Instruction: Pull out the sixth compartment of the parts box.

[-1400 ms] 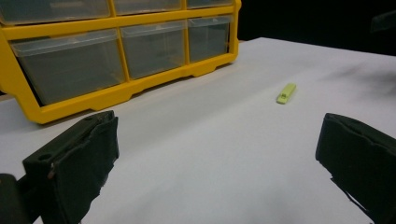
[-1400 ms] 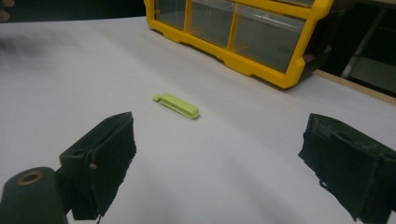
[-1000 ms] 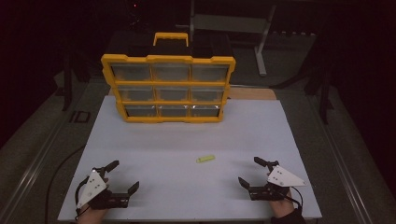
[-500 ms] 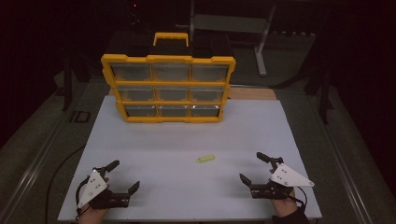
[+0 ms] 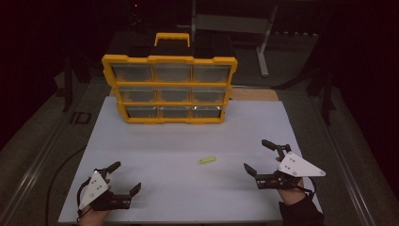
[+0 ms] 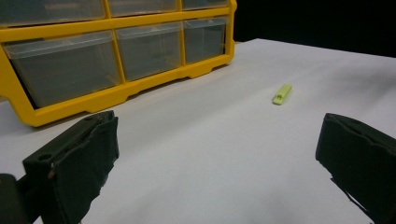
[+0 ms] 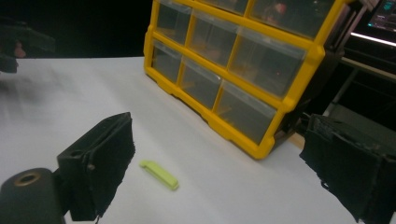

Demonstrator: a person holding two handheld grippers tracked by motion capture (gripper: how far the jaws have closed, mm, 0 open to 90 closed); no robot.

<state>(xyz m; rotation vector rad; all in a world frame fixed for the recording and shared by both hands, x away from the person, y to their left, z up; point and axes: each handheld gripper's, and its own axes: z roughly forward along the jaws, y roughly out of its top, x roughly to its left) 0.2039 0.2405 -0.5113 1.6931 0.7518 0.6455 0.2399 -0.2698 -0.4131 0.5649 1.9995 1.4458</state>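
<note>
High view: yellow plastic drawer cabinet with clear bins [image 5: 169, 89] stands at the white table's [image 5: 141, 146] far edge; right gripper [image 5: 261, 157] and left gripper [image 5: 126, 177], jaws apart, flank a small lime-green plastic clip [image 5: 207, 160] lying well before the cabinet; I'd judge an approach beginning, the right gripper's reach to it next.

I can read no text, label, brand or number anywhere here: the yellow organizer [image 5: 169, 89] and its clear drawers carry no legible markings from my cameras.

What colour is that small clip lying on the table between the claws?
Light yellow-green. The clip shows best in the right gripper view.
</note>
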